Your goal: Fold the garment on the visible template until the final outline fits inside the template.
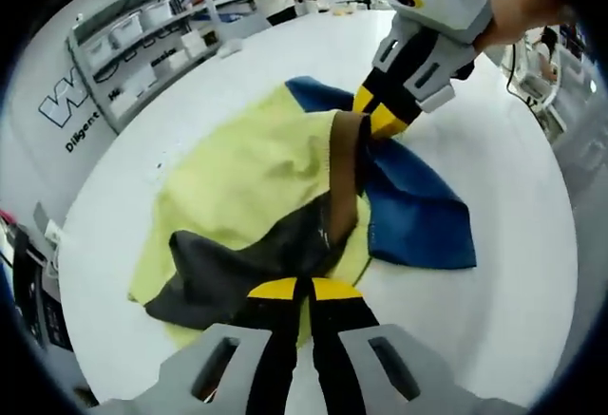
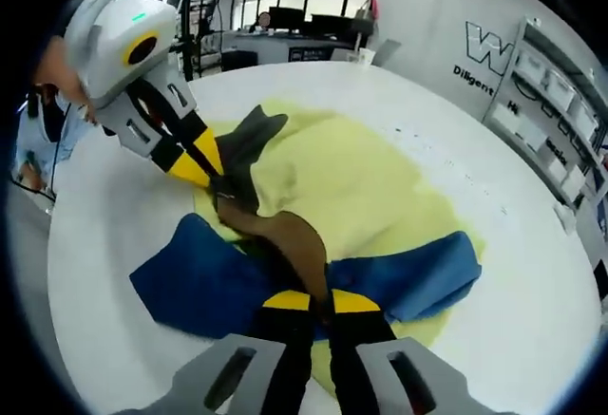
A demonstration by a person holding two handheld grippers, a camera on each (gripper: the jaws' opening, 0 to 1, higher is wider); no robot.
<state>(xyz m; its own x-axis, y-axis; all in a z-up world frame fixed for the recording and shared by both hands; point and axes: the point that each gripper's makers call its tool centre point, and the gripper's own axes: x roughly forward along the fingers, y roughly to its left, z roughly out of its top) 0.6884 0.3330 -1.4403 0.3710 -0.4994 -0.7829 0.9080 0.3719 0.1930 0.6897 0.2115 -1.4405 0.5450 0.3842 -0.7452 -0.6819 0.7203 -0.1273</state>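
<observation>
1. Pinching one garment [image 1: 285, 197] at frame centre on the white table [image 1: 513, 320]: left gripper [image 1: 304, 289], right gripper [image 2: 321, 301], jaws pressed together.
2. Shelving [image 1: 142, 35] with bins, upper left; two grippers.

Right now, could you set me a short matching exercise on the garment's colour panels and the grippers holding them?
Things:
1. left gripper
2. right gripper
3. yellow panel
4. blue panel

States:
A. shut on the brown band
B. spread flat on the white table
C. shut on the dark grey panel
D. lying beside the brown band, partly over the yellow

Pairs: 1-C, 2-A, 3-B, 4-D
</observation>
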